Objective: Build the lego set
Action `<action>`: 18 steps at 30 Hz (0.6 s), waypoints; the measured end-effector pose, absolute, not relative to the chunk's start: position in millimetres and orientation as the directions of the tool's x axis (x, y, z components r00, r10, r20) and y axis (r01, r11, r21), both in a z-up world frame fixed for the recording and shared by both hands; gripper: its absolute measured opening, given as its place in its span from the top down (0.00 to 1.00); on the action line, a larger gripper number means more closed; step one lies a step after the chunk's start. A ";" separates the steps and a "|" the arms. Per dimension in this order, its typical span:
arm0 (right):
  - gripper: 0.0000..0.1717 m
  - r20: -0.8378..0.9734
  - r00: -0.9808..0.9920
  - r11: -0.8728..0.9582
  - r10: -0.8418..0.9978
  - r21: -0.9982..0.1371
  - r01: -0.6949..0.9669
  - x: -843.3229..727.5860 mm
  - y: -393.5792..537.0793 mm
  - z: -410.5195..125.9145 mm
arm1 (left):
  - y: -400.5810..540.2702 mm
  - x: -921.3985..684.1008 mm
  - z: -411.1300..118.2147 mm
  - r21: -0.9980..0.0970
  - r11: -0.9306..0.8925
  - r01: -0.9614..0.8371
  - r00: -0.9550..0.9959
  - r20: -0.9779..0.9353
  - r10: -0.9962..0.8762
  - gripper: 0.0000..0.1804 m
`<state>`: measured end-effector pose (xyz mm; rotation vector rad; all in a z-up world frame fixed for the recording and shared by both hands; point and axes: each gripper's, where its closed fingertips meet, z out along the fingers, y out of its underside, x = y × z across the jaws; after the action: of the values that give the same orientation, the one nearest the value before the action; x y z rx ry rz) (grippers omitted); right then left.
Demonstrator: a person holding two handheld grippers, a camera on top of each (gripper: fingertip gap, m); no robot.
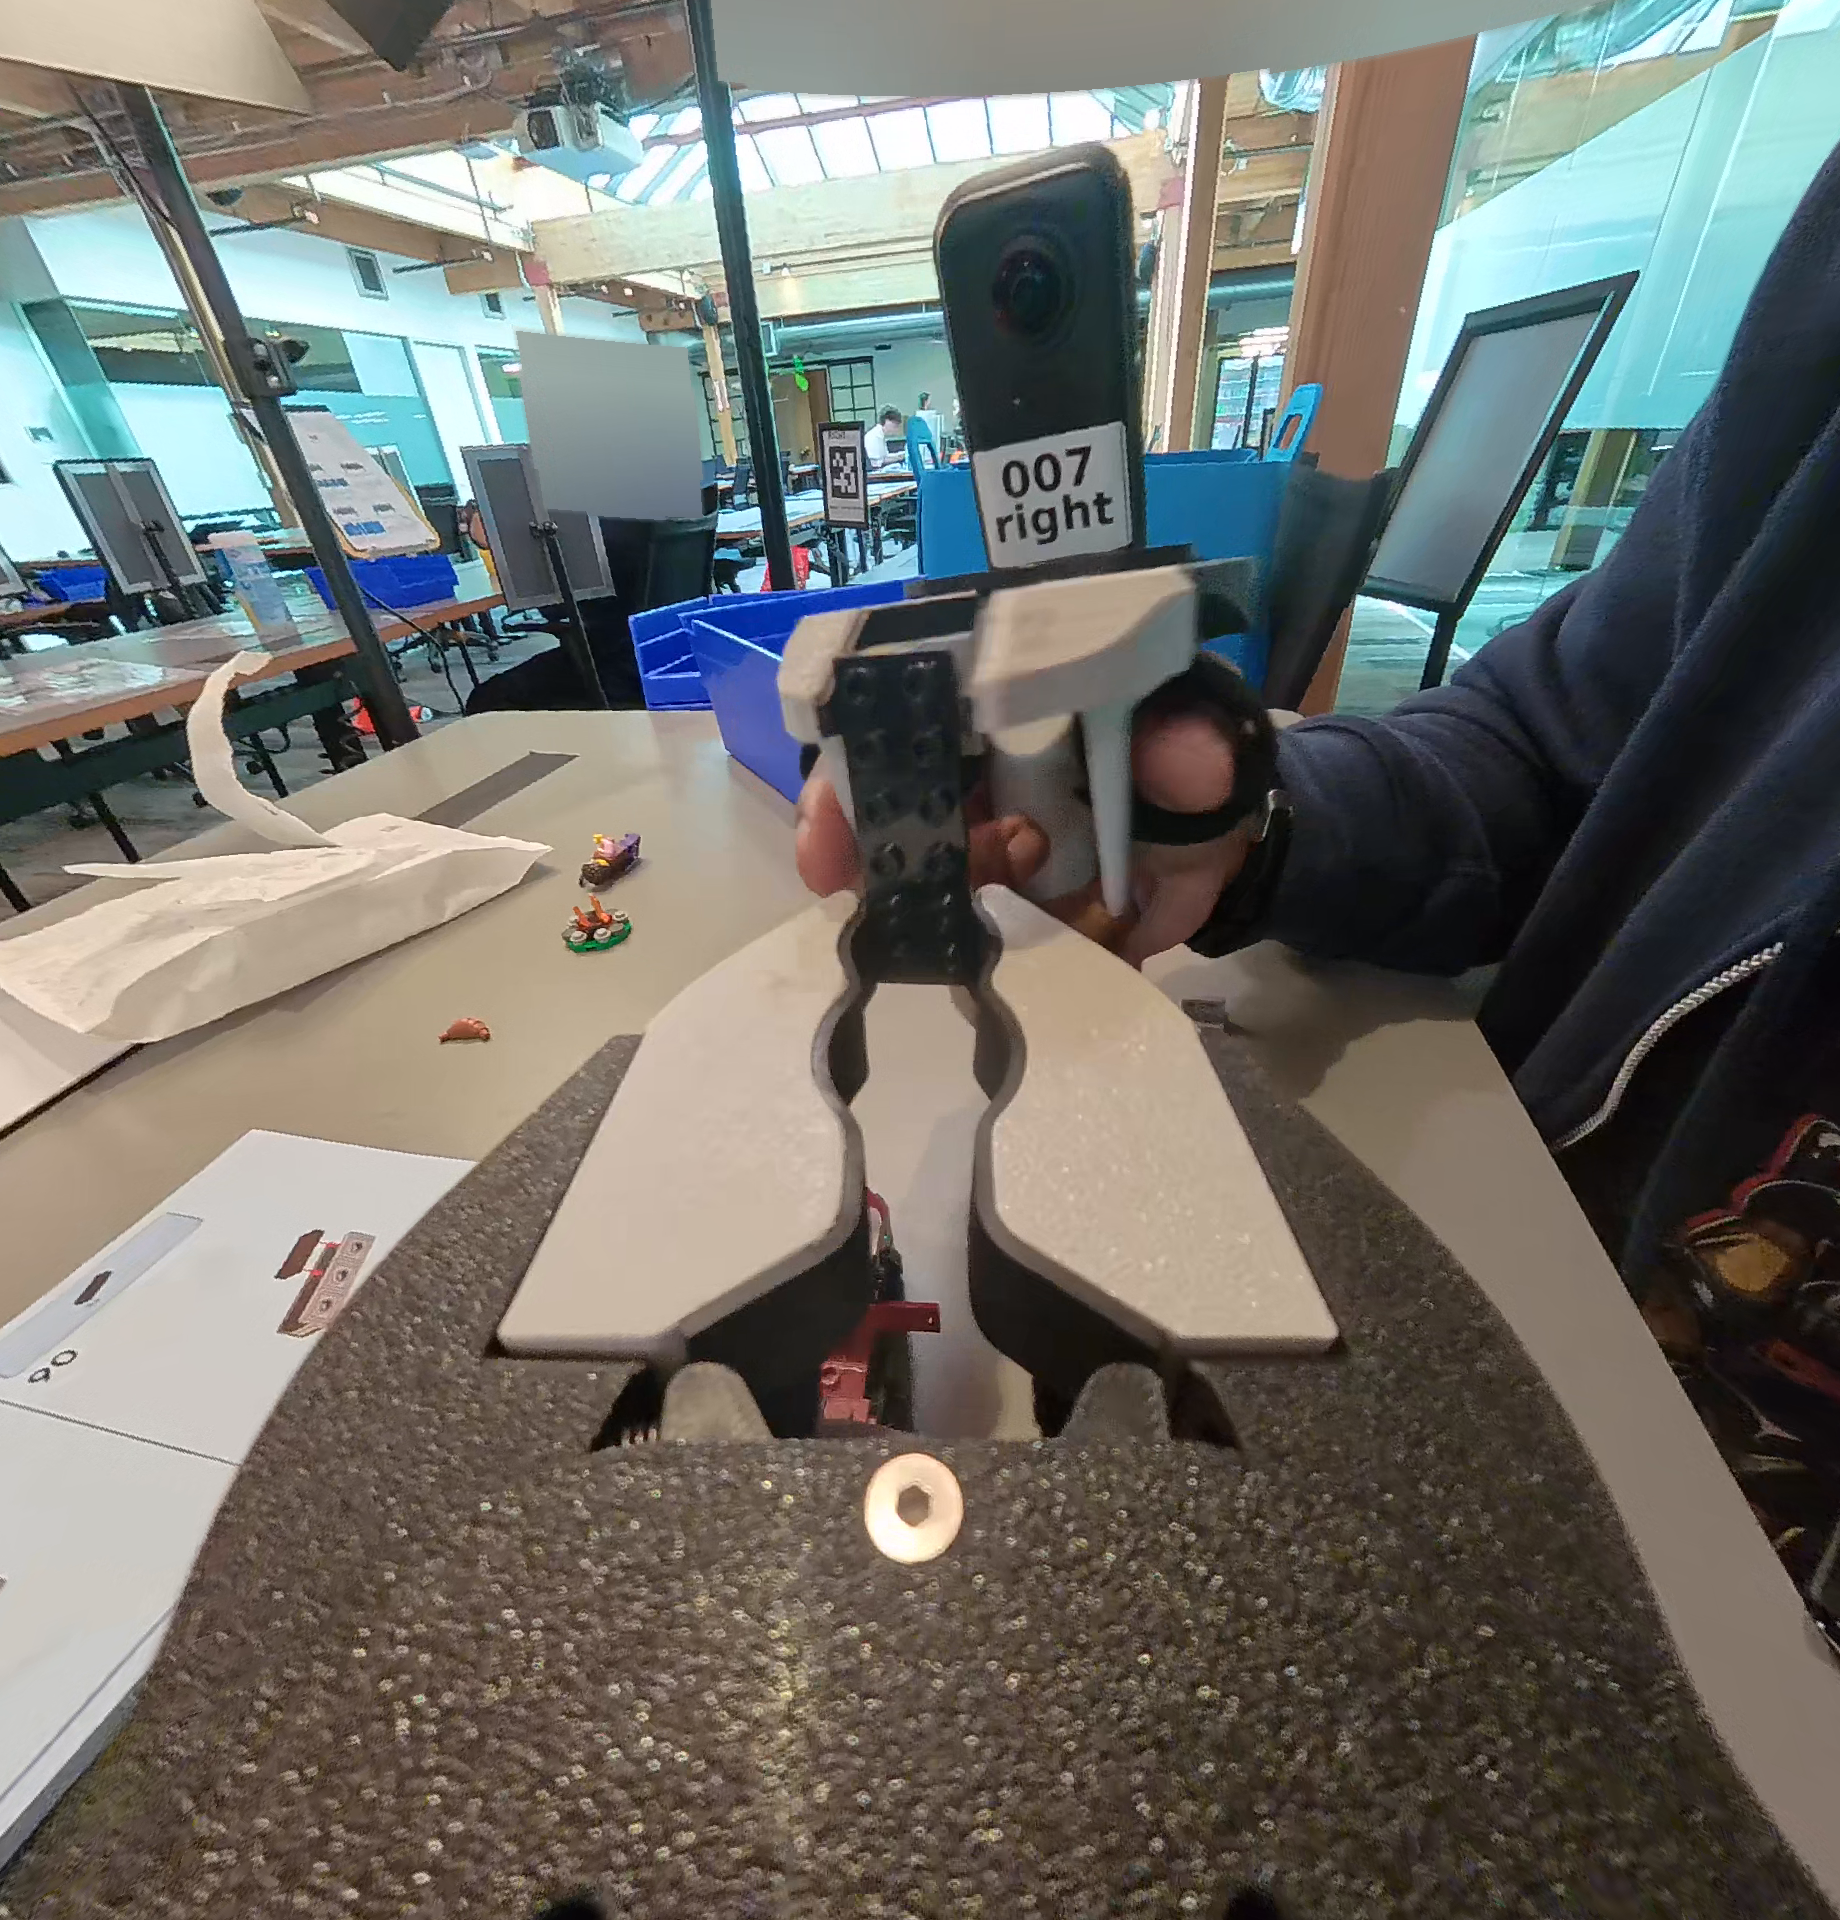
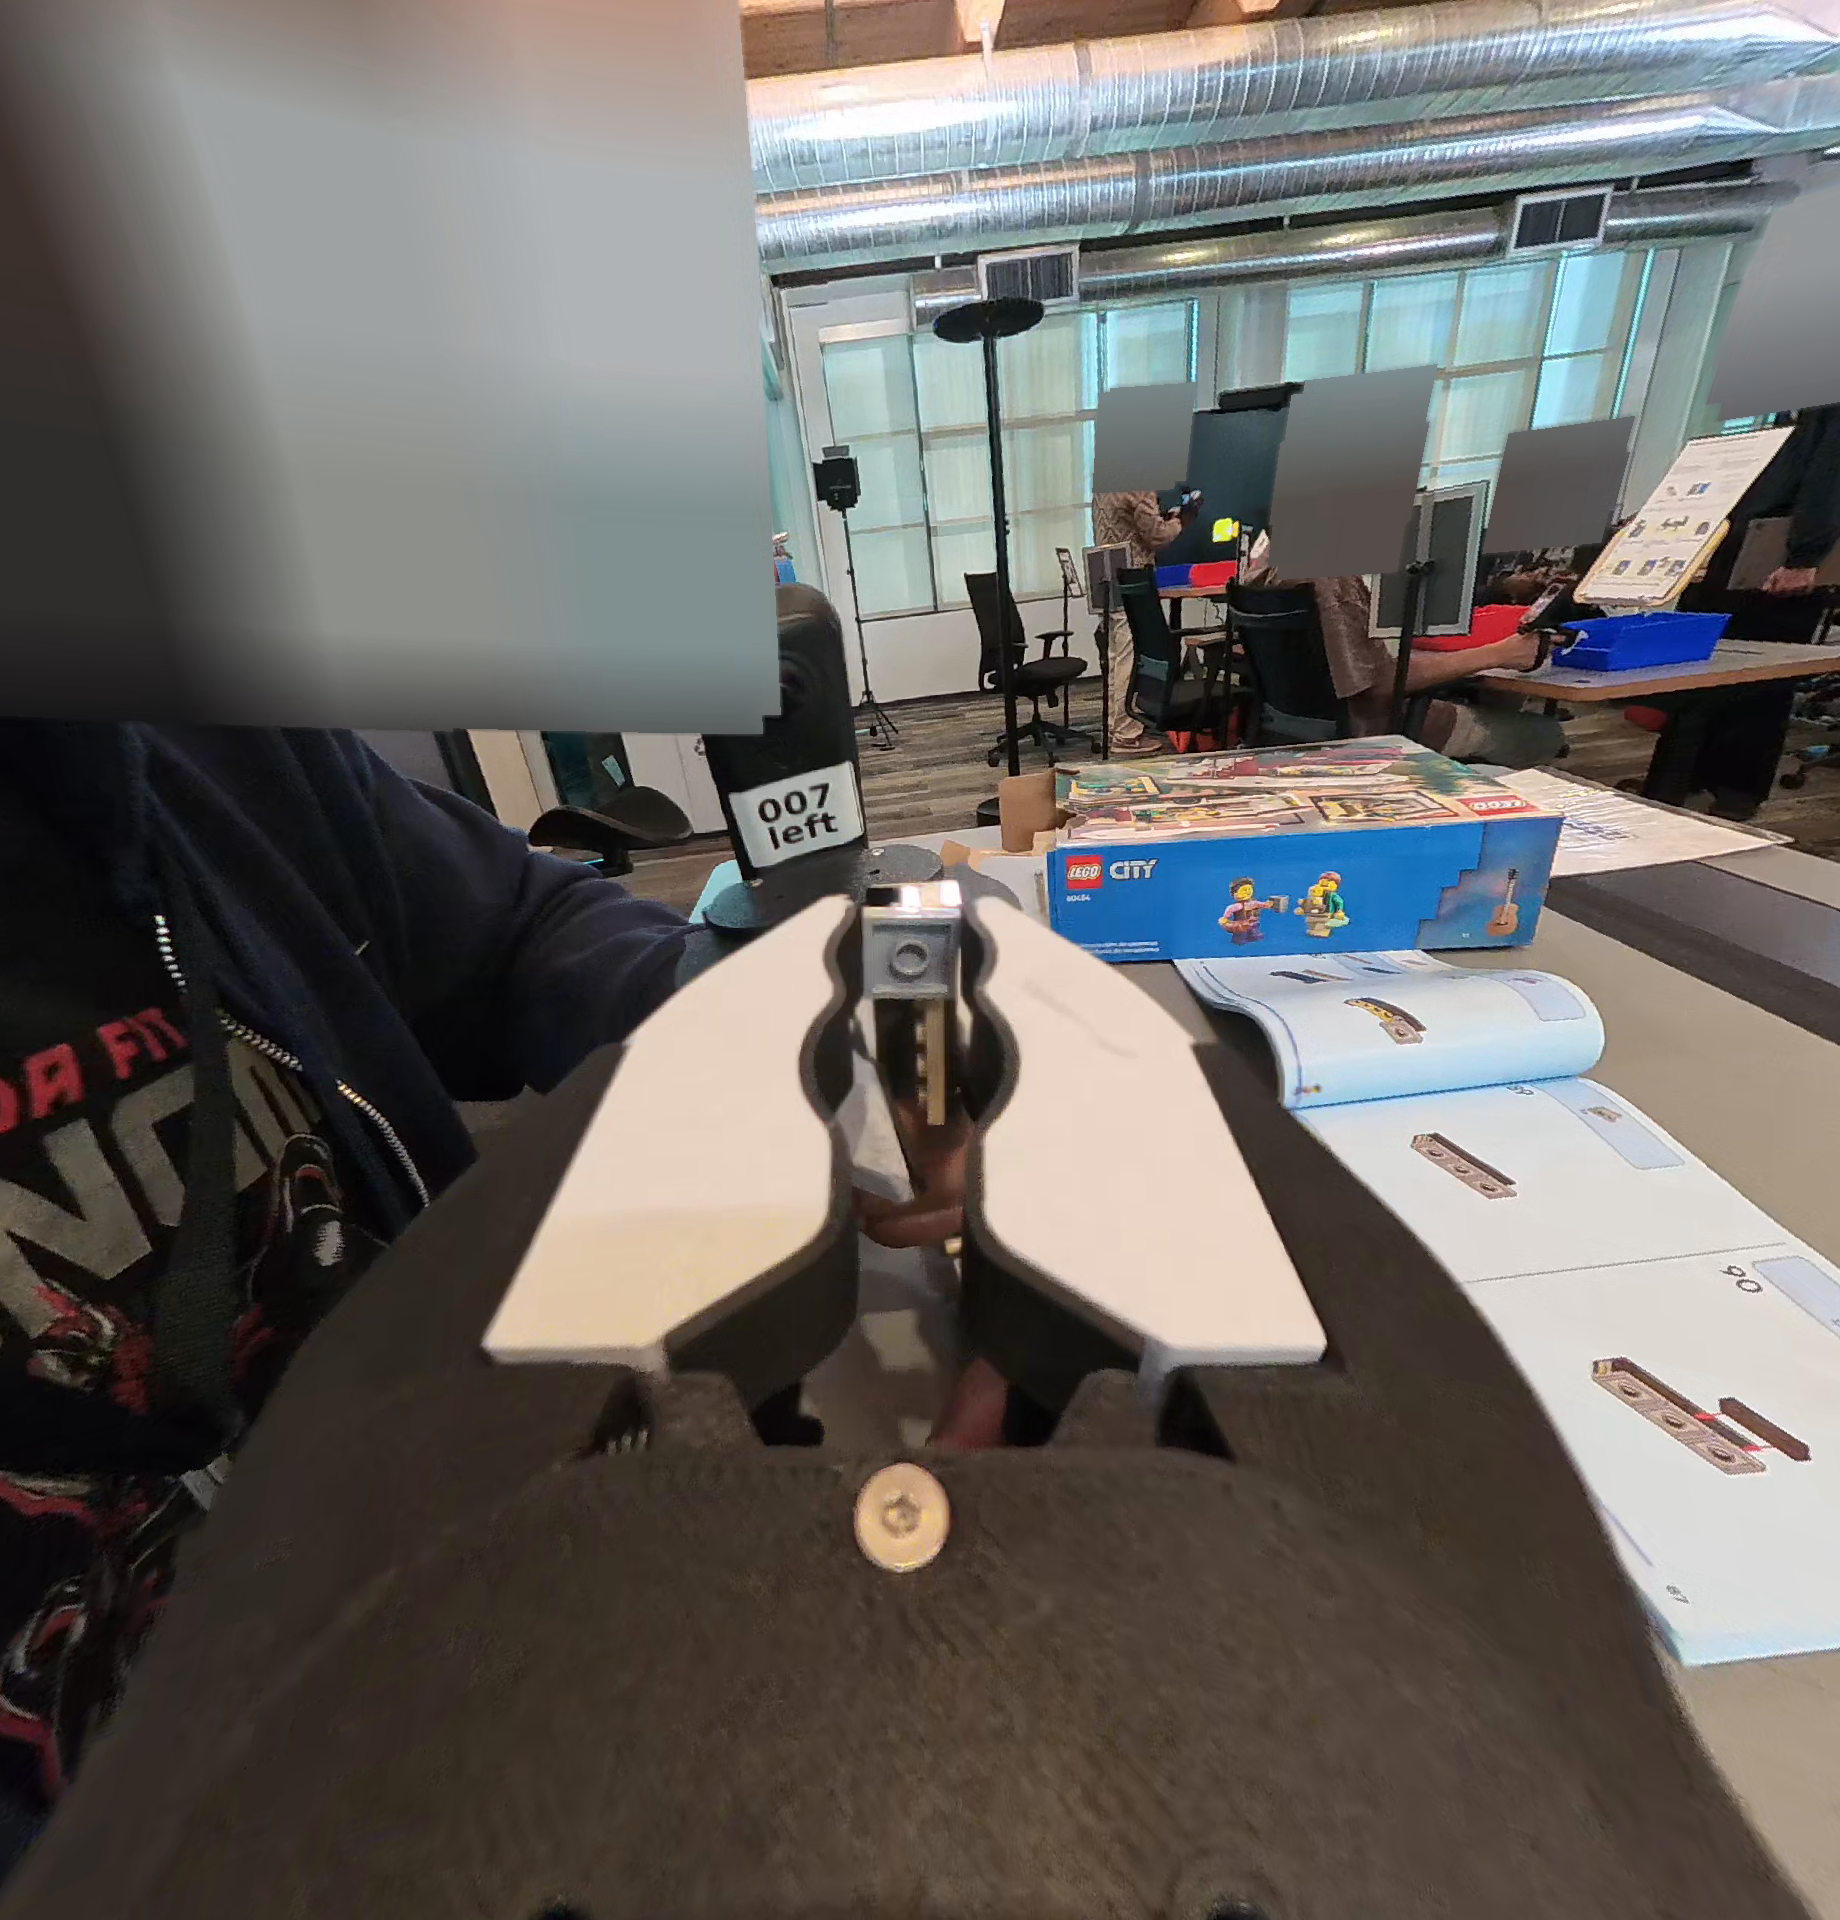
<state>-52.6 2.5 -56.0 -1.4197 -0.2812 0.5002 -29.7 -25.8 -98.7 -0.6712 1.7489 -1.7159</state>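
In the left wrist view, my left gripper [image 1: 921, 961] is shut on the near end of a long black studded plate [image 1: 908, 800], held up above the grey table [image 1: 604, 1039]. My right gripper [image 1: 895, 675] faces it and is shut on the plate's far end, with a person's hand [image 1: 1186, 821] behind it. In the right wrist view, my right gripper [image 2: 908, 940] has its pads pressed on a small grey one-stud brick [image 2: 908, 956] at the end of the same assembly. A tan strip [image 2: 937, 1070] shows below the brick. The left gripper's body [image 2: 791, 883] stands just behind, its fingers hidden.
On the table lie a white paper bag [image 1: 251, 904], a small purple build [image 1: 609, 857], a green round build [image 1: 596, 928] and a brown piece [image 1: 466, 1030]. Blue bins [image 1: 729, 665] stand behind. An open instruction booklet [image 2: 1467, 1143] and a blue set box [image 2: 1300, 873] lie to the right. Left tips to right tips: about 5 cm. Left tips and right tips are each some 30 cm from the green round build [image 1: 596, 928].
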 end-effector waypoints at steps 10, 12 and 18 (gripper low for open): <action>0.90 -0.160 0.851 0.014 0.501 -0.981 -0.193 -49.7 3.1 -61.1 | -28.0 -33.3 -102.9 -0.998 0.057 0.008 -0.749 -0.044 -0.661 0.90; 0.90 -0.187 0.838 -0.019 0.512 -0.978 -0.206 -50.7 2.8 -63.3 | -29.3 -35.8 -105.9 -0.995 0.096 0.009 -0.767 -0.068 -0.638 0.88; 0.90 -0.277 0.811 -0.168 0.516 -0.961 -0.222 -48.2 1.9 -74.9 | -26.6 -39.2 -111.8 -0.990 0.142 0.000 -0.794 -0.086 -0.602 0.88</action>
<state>-48.2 1.9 -74.9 -1.6149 -0.2371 0.6615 -39.2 -26.6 -111.8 -0.5753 1.9560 -1.6947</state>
